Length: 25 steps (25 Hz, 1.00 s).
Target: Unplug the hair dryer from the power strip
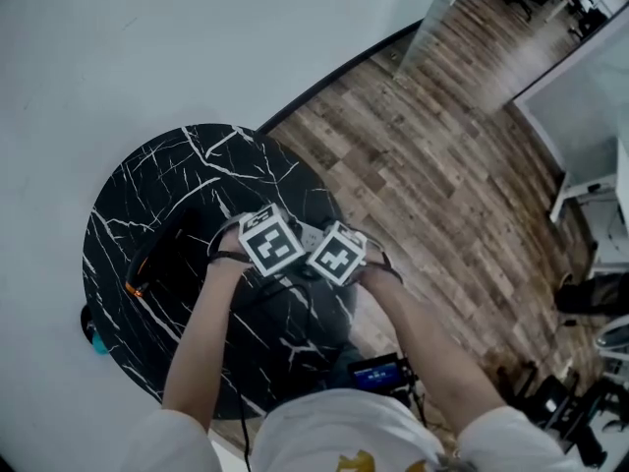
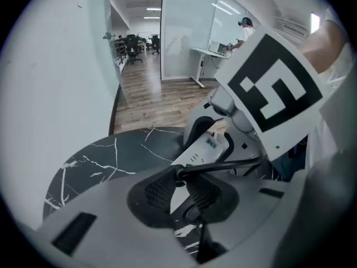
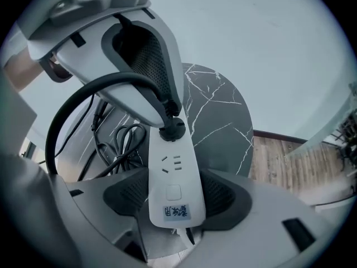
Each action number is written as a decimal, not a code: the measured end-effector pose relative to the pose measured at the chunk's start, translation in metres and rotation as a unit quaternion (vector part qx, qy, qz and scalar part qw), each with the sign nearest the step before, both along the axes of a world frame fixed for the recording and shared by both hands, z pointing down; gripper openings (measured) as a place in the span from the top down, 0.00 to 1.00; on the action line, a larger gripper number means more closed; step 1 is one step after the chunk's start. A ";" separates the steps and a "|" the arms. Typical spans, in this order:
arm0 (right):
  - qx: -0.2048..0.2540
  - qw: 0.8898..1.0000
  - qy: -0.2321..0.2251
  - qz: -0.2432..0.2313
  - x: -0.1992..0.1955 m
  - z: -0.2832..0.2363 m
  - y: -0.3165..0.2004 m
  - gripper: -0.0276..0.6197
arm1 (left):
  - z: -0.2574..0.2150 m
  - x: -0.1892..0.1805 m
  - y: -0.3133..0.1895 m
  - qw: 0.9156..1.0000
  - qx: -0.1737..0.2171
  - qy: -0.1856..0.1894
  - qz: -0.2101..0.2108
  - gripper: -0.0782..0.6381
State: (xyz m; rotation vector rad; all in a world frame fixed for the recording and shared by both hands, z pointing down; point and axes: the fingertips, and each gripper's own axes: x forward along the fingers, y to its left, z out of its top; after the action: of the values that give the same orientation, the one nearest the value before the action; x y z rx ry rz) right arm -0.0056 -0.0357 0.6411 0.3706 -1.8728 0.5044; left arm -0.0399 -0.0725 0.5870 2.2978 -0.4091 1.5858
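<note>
The plug [image 3: 172, 130] of the hair dryer sits in the end socket of the white power strip [image 3: 172, 177], seated on the strip's face, with its black cord [image 3: 72, 108] arching up and away in a wide loop. The left tongs [image 2: 184, 190] come down on it from above and are clamped on the plug just where the cord leaves it; in the left gripper view the ribbed pads [image 2: 159, 188] stand close together with the cord running out sideways between them. The right tongs [image 3: 174, 200] are clamped on the power strip itself, one pad pressed to each long side near the end that carries a push switch and a small printed label, with two free sockets between that grip and the plug. Both tongs point steeply down, and their marker cubes [image 1: 271, 242] sit almost touching over the middle of the round black marble-patterned desk [image 1: 197, 175]. Beside the strip, loose black cable [image 3: 120, 144] lies coiled on the desk. The dark hair dryer [image 1: 162, 259] rests on the desk to the left, apart from the tongs. Past the desk's edge are a wood-plank floor [image 1: 442, 165] and a plain pale wall [image 1: 118, 57].
</note>
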 end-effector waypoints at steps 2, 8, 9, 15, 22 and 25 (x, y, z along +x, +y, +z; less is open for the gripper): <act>-0.001 1.000 0.007 -0.004 0.003 0.001 0.002 0.53 | -0.002 -0.005 -0.007 0.999 -0.037 0.003 -0.010 0.81; -0.010 1.000 -0.002 0.009 0.004 0.001 0.003 0.53 | -0.006 0.010 -0.002 0.997 -0.062 0.028 0.025 0.81; -0.012 1.000 -0.003 0.012 0.003 0.001 0.003 0.53 | -0.005 0.007 0.000 0.999 -0.034 0.013 0.027 0.81; 0.008 1.000 -0.002 -0.005 0.004 0.000 0.001 0.53 | -0.005 0.006 -0.011 0.997 -0.067 0.036 -0.001 0.81; -0.003 1.000 -0.008 0.011 0.000 0.000 0.001 0.53 | -0.002 0.007 0.004 1.000 -0.023 0.006 0.010 0.81; 0.006 1.000 0.000 -0.001 0.003 0.000 0.001 0.53 | -0.001 0.004 -0.003 1.000 -0.010 -0.008 0.014 0.81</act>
State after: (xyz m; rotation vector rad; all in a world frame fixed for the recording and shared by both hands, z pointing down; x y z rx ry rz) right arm -0.0030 -0.0343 0.6416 0.3773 -1.8768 0.4928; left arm -0.0362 -0.0759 0.5863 2.2864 -0.3632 1.6164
